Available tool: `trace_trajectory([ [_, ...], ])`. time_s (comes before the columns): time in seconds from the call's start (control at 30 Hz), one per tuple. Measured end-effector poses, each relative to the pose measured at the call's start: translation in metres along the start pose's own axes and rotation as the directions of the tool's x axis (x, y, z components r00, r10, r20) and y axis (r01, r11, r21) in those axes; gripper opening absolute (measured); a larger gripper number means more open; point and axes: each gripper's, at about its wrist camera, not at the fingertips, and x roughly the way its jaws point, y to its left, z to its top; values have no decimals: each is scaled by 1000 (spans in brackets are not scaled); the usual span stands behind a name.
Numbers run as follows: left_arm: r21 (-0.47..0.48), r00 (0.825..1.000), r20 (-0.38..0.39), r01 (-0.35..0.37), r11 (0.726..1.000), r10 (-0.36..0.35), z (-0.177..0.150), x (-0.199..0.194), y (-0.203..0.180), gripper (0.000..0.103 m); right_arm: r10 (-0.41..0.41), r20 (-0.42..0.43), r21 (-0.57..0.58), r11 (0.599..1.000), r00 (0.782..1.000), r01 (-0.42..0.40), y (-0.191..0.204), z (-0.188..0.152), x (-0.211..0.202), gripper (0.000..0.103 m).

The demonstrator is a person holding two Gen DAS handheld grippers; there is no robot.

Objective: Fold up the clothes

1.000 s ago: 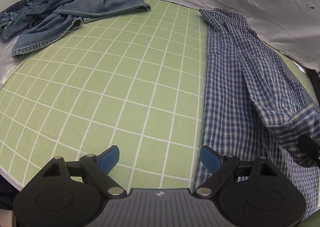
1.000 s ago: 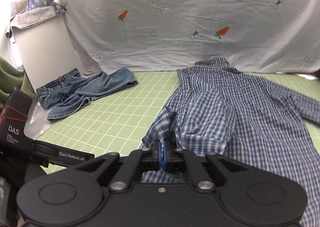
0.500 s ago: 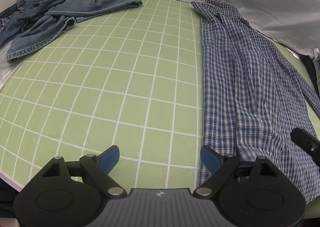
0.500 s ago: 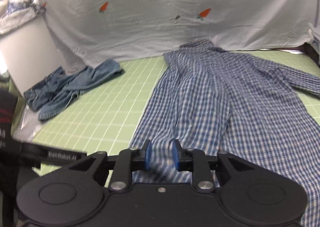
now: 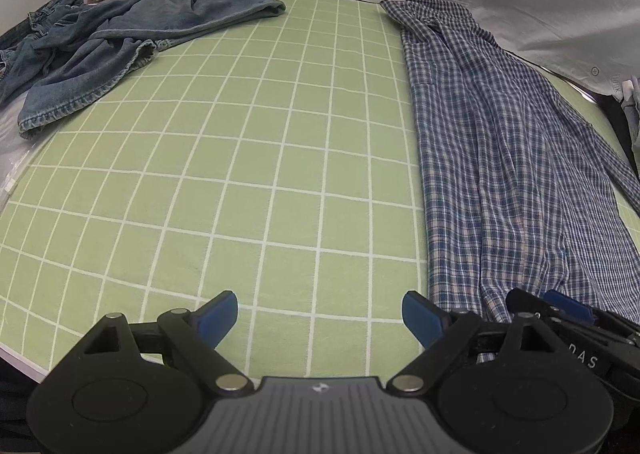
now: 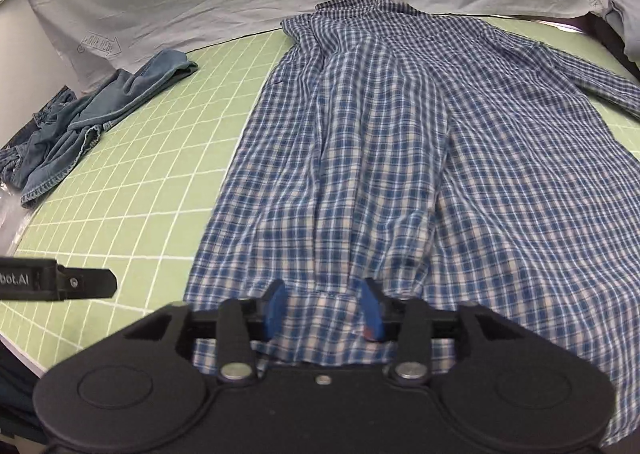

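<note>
Green mat (image 5: 256, 182); hand-held gripper (image 6: 323, 308) over shirt (image 6: 400, 142)

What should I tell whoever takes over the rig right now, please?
Left gripper: open, empty, over bare mat beside the shirt's left edge.
Right gripper: open, at the shirt's near hem, gripping nothing.
Shirt: spread flat, collar at the far end, one sleeve out to the right.
Jeans: crumpled at the far left.
Done: shirt laid out.
Left: every fold on the shirt, then the jeans.
</note>
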Motion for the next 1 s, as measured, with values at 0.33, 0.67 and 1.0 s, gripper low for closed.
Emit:
trace_trajectory([
  [0.33, 129, 998, -23, 56, 990, -53, 1, 6, -5, 95, -172, 110, 85, 983, 979, 163, 4, -16, -35, 98],
  [0.67, 276, 998, 3, 65, 959, -68, 1, 4, -48, 95, -250, 131, 198, 955, 960, 221, -22, -29, -42, 103],
  [1.0, 134, 999, 35, 25, 991, -30, 29, 28, -132, 95, -173, 159, 74, 984, 972, 163, -117, 18, -44, 103],
])
